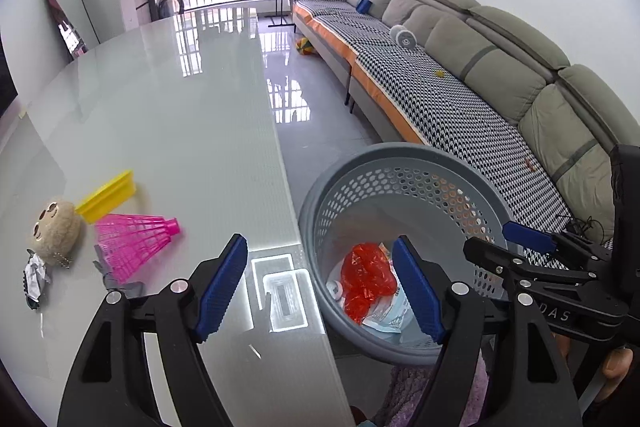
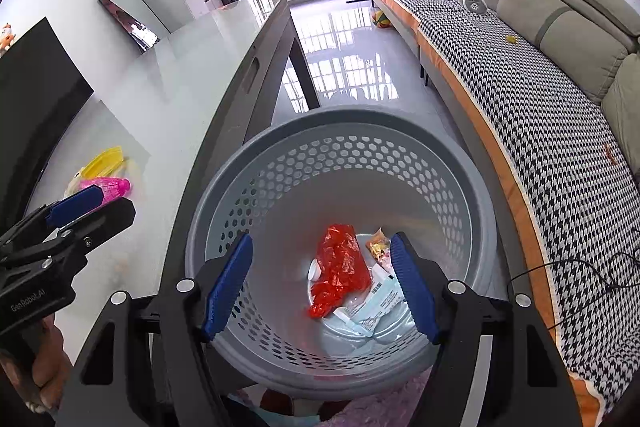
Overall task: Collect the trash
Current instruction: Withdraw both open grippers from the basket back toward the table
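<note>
right claw wide open, empty, over basket

Grey perforated basket holds a red bag; pink shuttlecock, black-and-white houndstooth sofa cover.

The basket has a wide open top, so a claw can go straight down. On the tabletop, the far part is bare. Near the left edge, a pink toy, yellow block and fuzzy toy crowd together.
</note>
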